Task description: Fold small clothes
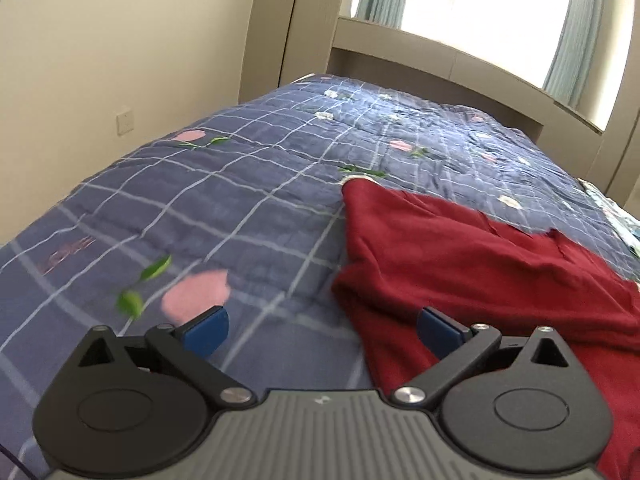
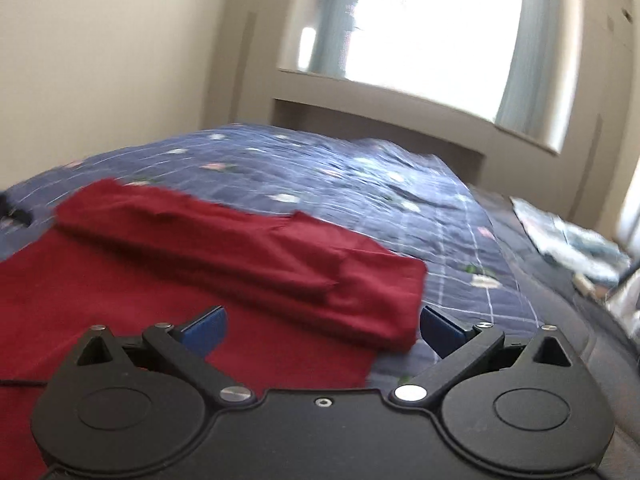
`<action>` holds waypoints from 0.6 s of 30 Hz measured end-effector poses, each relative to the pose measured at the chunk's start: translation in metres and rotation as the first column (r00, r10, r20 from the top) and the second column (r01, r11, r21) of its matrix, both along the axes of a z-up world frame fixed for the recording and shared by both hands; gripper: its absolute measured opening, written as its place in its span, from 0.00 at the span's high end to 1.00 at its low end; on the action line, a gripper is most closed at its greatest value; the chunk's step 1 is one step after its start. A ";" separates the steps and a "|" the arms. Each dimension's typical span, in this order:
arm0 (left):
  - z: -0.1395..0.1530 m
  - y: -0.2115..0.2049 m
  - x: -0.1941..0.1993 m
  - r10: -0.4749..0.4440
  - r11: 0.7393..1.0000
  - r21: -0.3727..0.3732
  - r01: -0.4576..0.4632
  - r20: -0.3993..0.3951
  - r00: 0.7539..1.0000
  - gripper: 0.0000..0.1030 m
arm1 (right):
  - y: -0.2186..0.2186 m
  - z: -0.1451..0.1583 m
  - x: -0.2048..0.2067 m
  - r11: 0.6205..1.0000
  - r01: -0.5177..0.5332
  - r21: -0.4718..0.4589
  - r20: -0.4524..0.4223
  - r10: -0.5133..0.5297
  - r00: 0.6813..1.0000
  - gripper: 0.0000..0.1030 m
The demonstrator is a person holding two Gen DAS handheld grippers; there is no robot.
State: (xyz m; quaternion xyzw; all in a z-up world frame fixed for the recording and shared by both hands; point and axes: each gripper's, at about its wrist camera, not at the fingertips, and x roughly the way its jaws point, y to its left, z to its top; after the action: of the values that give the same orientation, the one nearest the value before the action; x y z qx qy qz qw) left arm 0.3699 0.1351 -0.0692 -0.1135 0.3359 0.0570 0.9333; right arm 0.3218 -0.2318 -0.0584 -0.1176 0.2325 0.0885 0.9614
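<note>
Spreading wide at the bottom of each wrist view, both black two-finger grippers with blue pads stand empty — the left gripper [image 1: 322, 330] has its right pad over the edge of a dark red knit garment [image 1: 460, 256], the right gripper [image 2: 322, 330] hovers above that cloth's folded edge [image 2: 248, 248]. Nothing is pinched. The garment lies partly folded on a blue checked quilt with pink flowers [image 1: 240, 168] — beyond it, a beige headboard [image 1: 420, 56] and a bright curtained window [image 2: 432, 28].
</note>
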 end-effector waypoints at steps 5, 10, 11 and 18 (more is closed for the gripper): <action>0.019 -0.020 -0.063 -0.085 0.995 0.057 0.083 0.044 0.995 0.00 | 0.019 0.004 -0.071 0.992 -0.087 -0.097 0.017 0.089 0.996 0.01; 0.028 -0.047 -0.120 -0.174 0.978 0.121 0.168 0.043 0.984 0.00 | 0.029 -0.003 -0.130 0.978 -0.152 -0.144 -0.034 0.148 0.988 0.01; 0.027 -0.052 -0.130 -0.192 0.975 0.124 0.186 0.035 0.981 0.00 | 0.032 -0.005 -0.144 0.974 -0.168 -0.155 -0.043 0.163 0.986 0.01; 0.020 -0.087 -0.188 -0.305 0.938 0.168 0.303 -0.014 0.952 0.00 | 0.048 -0.024 -0.204 0.939 -0.232 -0.255 -0.088 0.216 0.972 0.01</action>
State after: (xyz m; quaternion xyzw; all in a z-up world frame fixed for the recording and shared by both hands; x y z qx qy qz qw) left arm 0.1822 0.0484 -0.0492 0.0185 0.3376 -0.0604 0.9392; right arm 0.1176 -0.1839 -0.0821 -0.2673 0.2552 0.1692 0.9137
